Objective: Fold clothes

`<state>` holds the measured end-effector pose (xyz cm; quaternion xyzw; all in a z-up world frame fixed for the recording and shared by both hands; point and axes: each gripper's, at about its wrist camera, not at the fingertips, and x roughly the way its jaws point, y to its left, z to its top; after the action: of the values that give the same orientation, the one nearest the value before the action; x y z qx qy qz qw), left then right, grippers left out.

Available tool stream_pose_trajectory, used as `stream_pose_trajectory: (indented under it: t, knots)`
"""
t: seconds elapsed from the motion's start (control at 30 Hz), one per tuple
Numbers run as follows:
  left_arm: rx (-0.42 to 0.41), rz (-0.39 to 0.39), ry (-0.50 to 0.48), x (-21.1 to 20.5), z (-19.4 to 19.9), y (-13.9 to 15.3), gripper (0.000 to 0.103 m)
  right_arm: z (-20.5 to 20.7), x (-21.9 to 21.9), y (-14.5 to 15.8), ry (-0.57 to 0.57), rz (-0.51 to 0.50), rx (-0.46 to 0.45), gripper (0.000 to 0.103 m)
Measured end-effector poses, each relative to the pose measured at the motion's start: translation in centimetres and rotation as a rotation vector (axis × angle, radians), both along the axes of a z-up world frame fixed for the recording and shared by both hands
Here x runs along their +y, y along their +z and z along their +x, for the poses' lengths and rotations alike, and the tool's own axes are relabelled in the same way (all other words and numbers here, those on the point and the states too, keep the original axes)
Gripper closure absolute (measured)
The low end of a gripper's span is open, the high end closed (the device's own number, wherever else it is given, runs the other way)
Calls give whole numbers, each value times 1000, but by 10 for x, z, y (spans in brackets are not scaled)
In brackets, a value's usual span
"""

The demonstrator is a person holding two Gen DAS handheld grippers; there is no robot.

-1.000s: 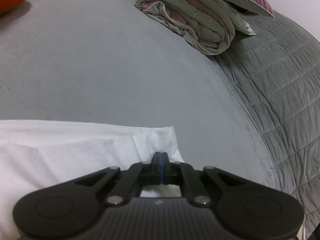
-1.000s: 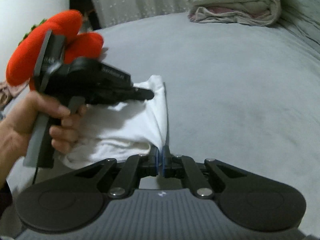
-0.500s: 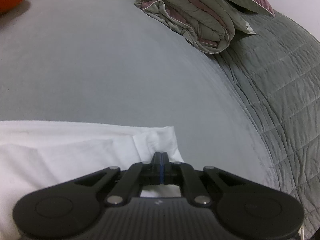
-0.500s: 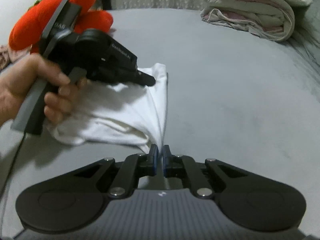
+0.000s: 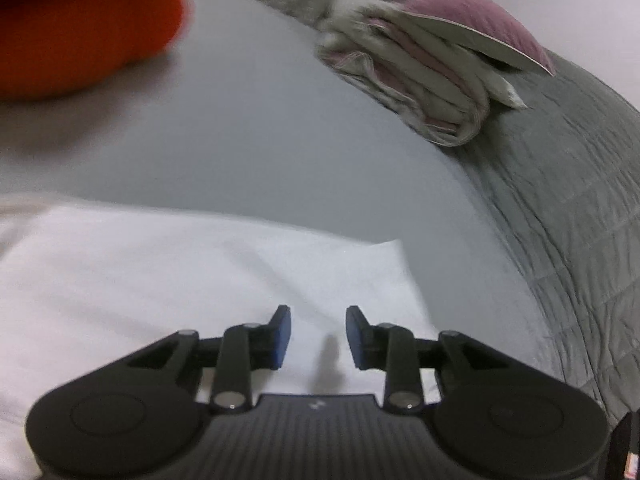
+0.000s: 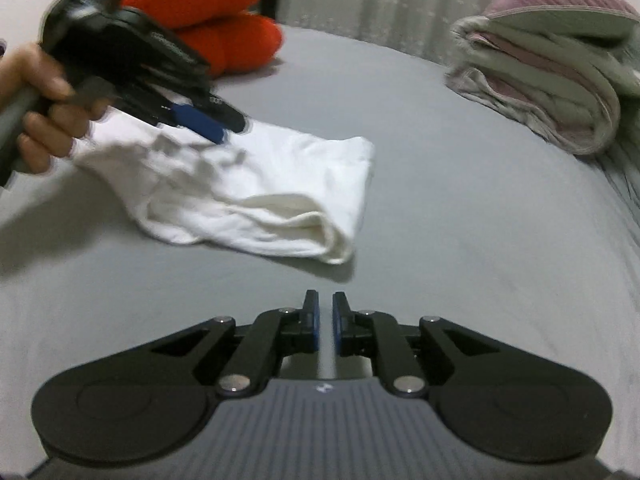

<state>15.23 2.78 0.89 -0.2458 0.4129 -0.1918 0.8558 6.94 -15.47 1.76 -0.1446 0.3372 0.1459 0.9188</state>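
Jaws of both the left gripper (image 5: pixel 318 336) and right gripper (image 6: pixel 326 322) are opening, empty; the white garment (image 6: pixel 256 184) lies loosely folded on the bed (image 6: pixel 460 208) (its puffy near edge could spring open

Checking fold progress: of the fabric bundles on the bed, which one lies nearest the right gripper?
The white garment, folded over just ahead of the right gripper. The folded grey-pink bedding sits far off by the curtain.

Orange plush toy (image 6: pixel 216 20); folded quilt (image 6: pixel 552 80) w/ pillow (image 5: pixel 476 20).
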Motion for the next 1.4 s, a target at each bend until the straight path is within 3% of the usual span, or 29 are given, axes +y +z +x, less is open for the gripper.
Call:
stream_pose_trajectory:
  t: [0.17, 0.4, 0.57, 0.7, 0.83, 0.97, 1.07, 1.17, 1.23, 1.3, 1.33, 1.4]
  knots:
    - [31, -71, 89, 47, -25, -13, 76, 5, 16, -2, 62, 6, -15, 90]
    - [-1, -20, 69, 42, -31, -16, 77, 12, 32, -3, 104, 29, -61, 90]
    - [41, -20, 69, 59, -32, -18, 94, 7, 32, 3, 73, 60, -145, 90]
    - [52, -37, 75, 67, -35, -20, 97, 12, 28, 11, 44, 71, -155, 88]
    - [56, -19, 85, 68, -37, -15, 97, 8, 15, 9, 31, 74, -104, 60]
    - [68, -19, 121, 74, -43, -10, 97, 6, -1, 12, -54, 136, -144, 58]
    - [69, -31, 184, 86, -51, -5, 90, 14, -5, 7, -87, 138, -134, 58]
    - [60, -50, 250, 97, -59, -3, 70, 15, 0, 1, -66, 140, -131, 58]
    - [50, -39, 283, 101, -64, -4, 67, 12, 3, 2, -55, 98, -148, 68]
    - [36, -11, 290, 101, -64, -7, 69, 13, 2, 2, -71, 74, -154, 92]
    - [28, 0, 299, 101, -63, -8, 76, 14, -1, 2, -87, 76, -153, 97]
    - [34, 11, 320, 103, -63, -10, 92, 15, -6, 5, -83, 108, -146, 97]
